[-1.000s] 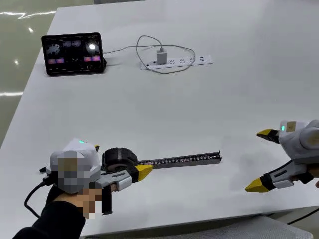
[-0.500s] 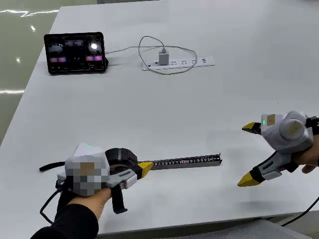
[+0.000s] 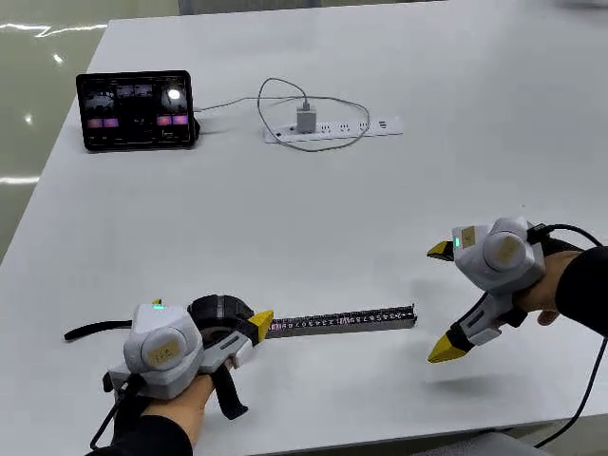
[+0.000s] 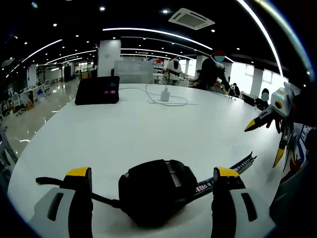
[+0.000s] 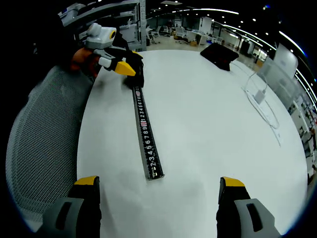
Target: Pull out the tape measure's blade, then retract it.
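Tape measure case (image 3: 220,312) lies on the white table (image 3: 380,209) near the front edge. Its blade (image 3: 342,320) is drawn out to the right and lies flat on the surface, numbered face up. Left gripper (image 4: 152,173) straddles the case with jaws apart, one yellow tip on each side; the left gripper view shows a gap between each jaw and the case. A black strap (image 3: 90,330) trails left from the case. Right gripper (image 3: 442,301) is held just beyond the blade's free end, jaws spread wide and holding nothing; in the right gripper view the blade tip (image 5: 153,173) lies ahead, untouched. Tablet (image 3: 136,107) and power strip (image 3: 332,126) with charger (image 3: 306,118) sit at the far side, well apart.
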{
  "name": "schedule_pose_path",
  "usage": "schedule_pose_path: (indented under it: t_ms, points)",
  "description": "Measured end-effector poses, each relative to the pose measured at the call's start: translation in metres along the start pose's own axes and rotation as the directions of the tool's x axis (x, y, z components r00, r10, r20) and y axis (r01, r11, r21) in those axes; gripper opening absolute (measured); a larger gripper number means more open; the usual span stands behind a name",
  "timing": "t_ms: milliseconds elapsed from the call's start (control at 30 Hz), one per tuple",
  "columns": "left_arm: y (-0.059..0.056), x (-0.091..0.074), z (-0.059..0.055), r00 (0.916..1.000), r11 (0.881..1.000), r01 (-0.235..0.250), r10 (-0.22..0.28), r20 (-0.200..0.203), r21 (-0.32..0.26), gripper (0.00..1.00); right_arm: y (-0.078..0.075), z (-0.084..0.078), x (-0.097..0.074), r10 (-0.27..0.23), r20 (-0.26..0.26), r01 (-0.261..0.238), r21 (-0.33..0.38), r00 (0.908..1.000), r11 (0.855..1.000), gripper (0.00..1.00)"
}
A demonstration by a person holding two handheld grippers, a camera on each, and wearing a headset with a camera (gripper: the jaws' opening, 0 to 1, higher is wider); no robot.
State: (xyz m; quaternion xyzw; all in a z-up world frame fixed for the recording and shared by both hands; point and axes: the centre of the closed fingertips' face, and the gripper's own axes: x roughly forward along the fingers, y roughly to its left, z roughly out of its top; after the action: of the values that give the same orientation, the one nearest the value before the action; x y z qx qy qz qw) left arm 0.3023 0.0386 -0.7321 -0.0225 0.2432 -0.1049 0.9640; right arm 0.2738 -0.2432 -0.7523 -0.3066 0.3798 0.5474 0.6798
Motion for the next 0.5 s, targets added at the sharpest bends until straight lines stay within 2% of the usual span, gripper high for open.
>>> schedule_pose_path:
  t_ms: [67,100,233,333,367,433,500]
  points:
    - [-0.001,0.003,0.0,0.9998,1.0,-0.005,0.004,0.022,0.011,0.99,0.0,0.0,0.004,0.009,-0.008,-0.009,0.003,0.9999,1.0,0.99]
    - [0.003,0.004,-0.003,0.9997,0.999,-0.022,0.022,0.014,0.031,0.99,-0.001,-0.001,0.006,0.012,-0.011,-0.012,-0.002,0.9999,1.0,0.99]
    - [0.01,0.005,-0.009,0.9995,1.0,-0.029,0.029,0.008,0.007,0.99,-0.002,-0.001,0.01,0.018,-0.02,-0.019,-0.009,0.9996,1.0,0.99]
    - [0.015,0.006,-0.008,0.9992,0.999,-0.035,0.035,0.018,0.003,0.99,-0.002,-0.002,0.012,0.026,-0.029,-0.027,-0.017,0.9992,1.0,0.91]
    - [0.012,0.007,-0.006,0.9993,1.0,-0.023,0.022,0.03,0.017,0.99,-0.002,-0.002,0.014,0.026,-0.031,-0.027,-0.026,0.9992,0.999,0.9]
    - [0.009,0.009,-0.006,0.9994,0.997,-0.014,0.011,0.033,0.082,0.99,0.0,0.0,0.016,0.036,-0.035,-0.037,-0.038,0.9988,0.999,0.9]
    - [0.006,0.008,-0.005,0.9994,0.998,-0.002,0.0,0.036,0.063,0.99,0.001,0.003,0.017,0.039,-0.029,-0.041,-0.074,0.9988,0.996,0.83]
